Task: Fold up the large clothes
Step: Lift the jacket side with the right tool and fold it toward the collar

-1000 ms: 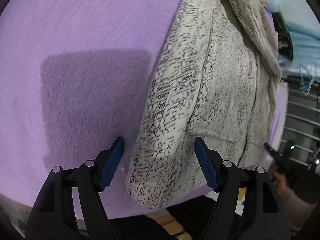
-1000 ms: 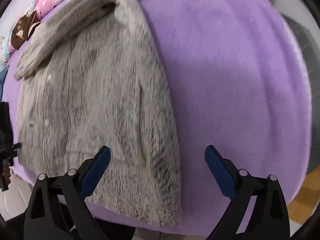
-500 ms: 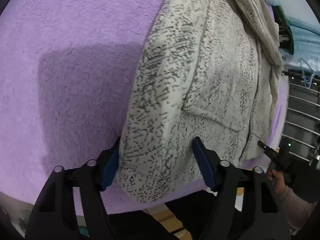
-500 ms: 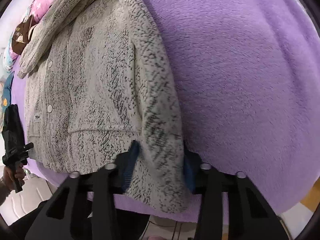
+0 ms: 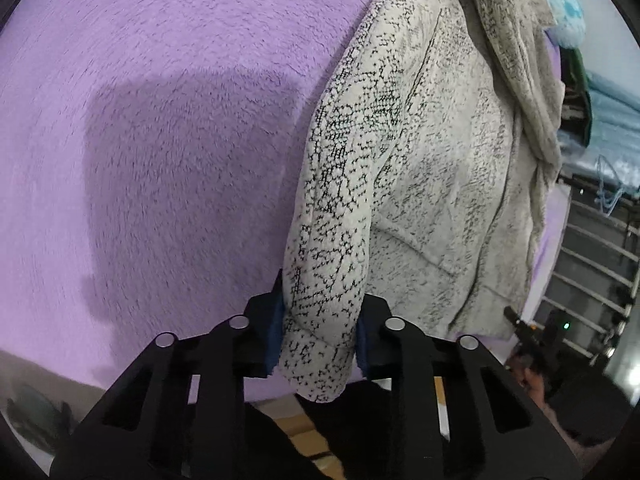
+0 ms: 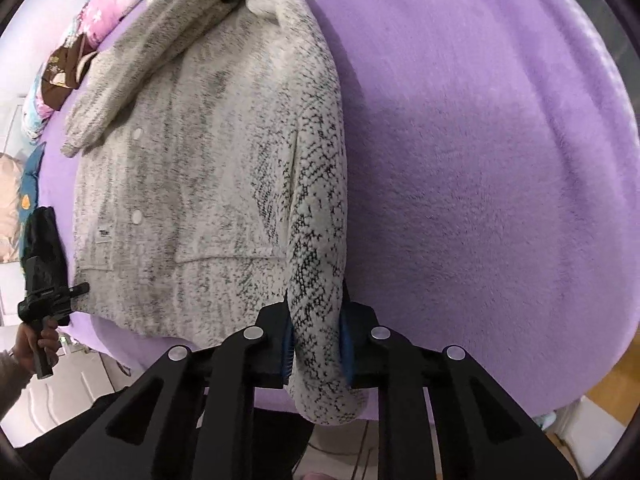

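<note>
A cream fleece jacket with black speckles (image 5: 440, 168) lies flat on a purple plush bed cover (image 5: 160, 120). My left gripper (image 5: 318, 332) is shut on the cuff of its left sleeve at the bed's near edge. In the right wrist view the jacket (image 6: 192, 184) shows white snap buttons and a small label. My right gripper (image 6: 316, 340) is shut on the cuff of the right sleeve (image 6: 320, 240), which lies along the jacket's side. Both cuffs hang past the blue pads.
The purple cover (image 6: 480, 160) spreads wide beside the jacket. Pink and patterned bedding (image 6: 100, 20) lies at the far end. Blue fabric (image 5: 608, 100) and a metal rack (image 5: 592, 248) stand to the right. The other gripper and its hand (image 6: 40, 280) show at the left.
Both grippers moved forward over the sleeve cuffs and closed on them; a second ago both were open. The right closed first, then the left.
</note>
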`<state>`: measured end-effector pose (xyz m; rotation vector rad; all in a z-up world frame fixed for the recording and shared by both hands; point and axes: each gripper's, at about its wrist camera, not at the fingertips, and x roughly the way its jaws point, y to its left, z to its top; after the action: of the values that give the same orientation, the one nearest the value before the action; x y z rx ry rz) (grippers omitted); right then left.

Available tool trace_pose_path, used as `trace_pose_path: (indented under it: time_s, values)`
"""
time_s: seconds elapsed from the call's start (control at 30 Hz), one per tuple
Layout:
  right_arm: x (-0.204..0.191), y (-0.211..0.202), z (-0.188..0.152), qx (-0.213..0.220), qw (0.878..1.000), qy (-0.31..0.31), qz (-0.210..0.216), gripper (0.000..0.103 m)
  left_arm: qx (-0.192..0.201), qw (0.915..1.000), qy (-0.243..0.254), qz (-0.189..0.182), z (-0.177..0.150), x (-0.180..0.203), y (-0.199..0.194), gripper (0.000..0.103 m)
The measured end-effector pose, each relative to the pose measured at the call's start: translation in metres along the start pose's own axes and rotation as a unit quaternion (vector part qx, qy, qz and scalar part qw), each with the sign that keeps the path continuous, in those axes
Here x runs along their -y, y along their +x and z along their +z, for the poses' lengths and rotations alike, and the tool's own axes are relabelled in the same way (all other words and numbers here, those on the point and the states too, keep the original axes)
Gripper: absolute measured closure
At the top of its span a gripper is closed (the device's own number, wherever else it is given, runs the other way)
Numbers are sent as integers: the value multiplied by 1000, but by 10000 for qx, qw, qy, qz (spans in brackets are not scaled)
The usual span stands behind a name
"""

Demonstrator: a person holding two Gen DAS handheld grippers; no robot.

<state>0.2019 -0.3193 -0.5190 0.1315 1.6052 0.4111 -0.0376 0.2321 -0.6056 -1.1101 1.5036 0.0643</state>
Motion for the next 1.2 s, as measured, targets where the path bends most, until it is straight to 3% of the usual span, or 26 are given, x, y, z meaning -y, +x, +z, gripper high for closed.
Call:
trace_pose_path:
  time_s: [0.07,0.3,0.5,0.8,1.2]
  values:
    - [0,-8,1,-8,9997,40,250,87,-49,9998,-142,-100,-1,1,-5,80]
    - [-13,-45,16,155,9987,-143,467,88,5,9994,151,-308,-7,29,-39,81]
    - [-37,-90,40,364,9966,-549,495,88,469,9966,297,-614,-3,64,-91,82]
    - [-56,-148,94,881,9901,-735,808,88,914,9895,150,-1107,24,107,-153,82]
    - [-65,-180,140,1166,9860,-762,917,88,1155,9789,-192,-1675,66,142,-200,82]
